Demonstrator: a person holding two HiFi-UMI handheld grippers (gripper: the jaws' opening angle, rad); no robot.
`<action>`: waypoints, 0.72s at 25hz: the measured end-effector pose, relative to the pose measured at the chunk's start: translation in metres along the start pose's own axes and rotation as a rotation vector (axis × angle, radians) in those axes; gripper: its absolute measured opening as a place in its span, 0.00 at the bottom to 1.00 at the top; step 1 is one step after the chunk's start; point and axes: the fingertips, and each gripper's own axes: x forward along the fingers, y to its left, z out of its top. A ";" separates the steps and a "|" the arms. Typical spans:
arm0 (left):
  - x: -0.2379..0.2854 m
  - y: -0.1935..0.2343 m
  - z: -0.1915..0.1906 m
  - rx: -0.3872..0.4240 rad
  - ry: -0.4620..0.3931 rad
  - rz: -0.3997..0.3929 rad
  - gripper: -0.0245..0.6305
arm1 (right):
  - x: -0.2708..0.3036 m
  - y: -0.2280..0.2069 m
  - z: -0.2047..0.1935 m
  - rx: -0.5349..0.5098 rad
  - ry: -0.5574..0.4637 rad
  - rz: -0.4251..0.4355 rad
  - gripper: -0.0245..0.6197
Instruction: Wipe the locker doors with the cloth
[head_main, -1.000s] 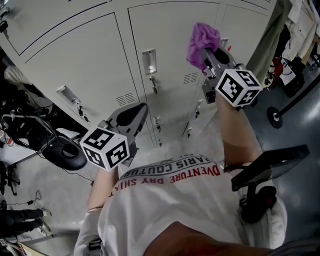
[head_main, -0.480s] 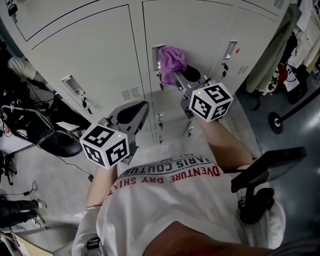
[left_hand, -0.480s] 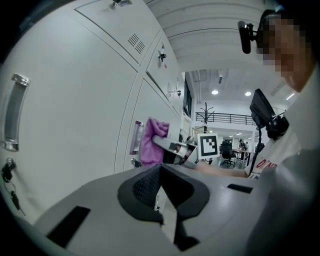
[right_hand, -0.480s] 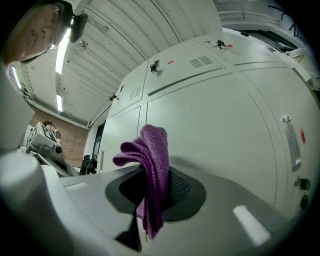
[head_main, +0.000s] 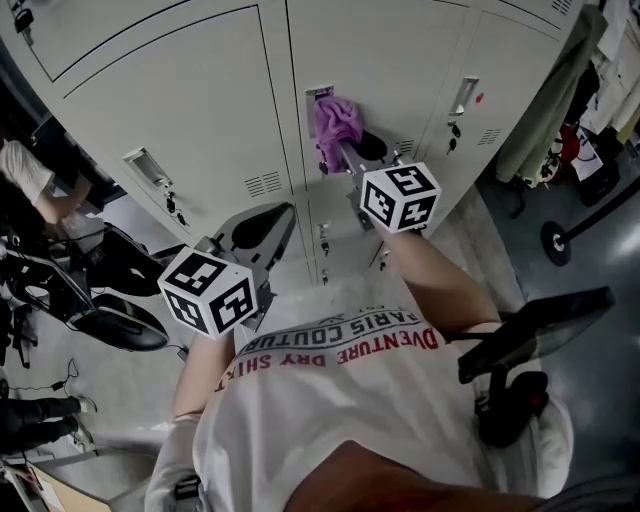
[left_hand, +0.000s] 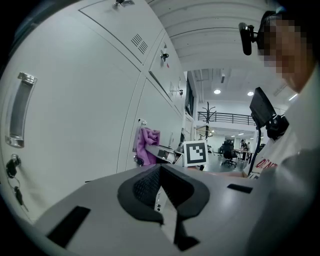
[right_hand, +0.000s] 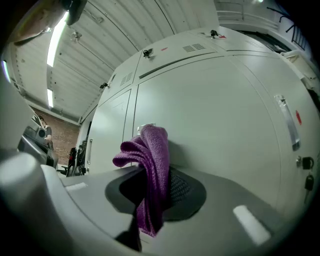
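Note:
A purple cloth (head_main: 337, 125) presses against the pale grey middle locker door (head_main: 385, 60), right beside its handle recess (head_main: 318, 95). My right gripper (head_main: 350, 150) is shut on the cloth, which bunches above the jaws and hangs down between them (right_hand: 152, 165). In the right gripper view the door fills the space right behind the cloth. My left gripper (head_main: 265, 228) hangs lower, near my chest and apart from the lockers, shut with nothing in it (left_hand: 160, 172). From the left gripper view the cloth (left_hand: 146, 145) shows far off against the door.
More locker doors (head_main: 180, 110) stretch left and right, with handles and keys (head_main: 172, 210) in the locks. An office chair (head_main: 120, 310) and a person (head_main: 30, 175) are at the left. Hanging clothes (head_main: 560, 90) and a black screen on a stand (head_main: 530, 330) are at the right.
My right gripper carried the cloth left and down across the lockers, from the right door to the middle door's handle. The left gripper stayed still.

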 end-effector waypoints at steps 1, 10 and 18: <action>0.001 0.000 0.000 0.000 0.001 -0.001 0.04 | 0.000 -0.001 0.000 -0.003 0.001 -0.001 0.13; 0.007 -0.002 -0.001 0.003 0.006 -0.022 0.04 | -0.019 -0.043 0.011 0.006 -0.029 -0.096 0.13; 0.015 -0.004 -0.004 -0.005 0.016 -0.046 0.04 | -0.060 -0.122 0.015 0.041 -0.060 -0.288 0.13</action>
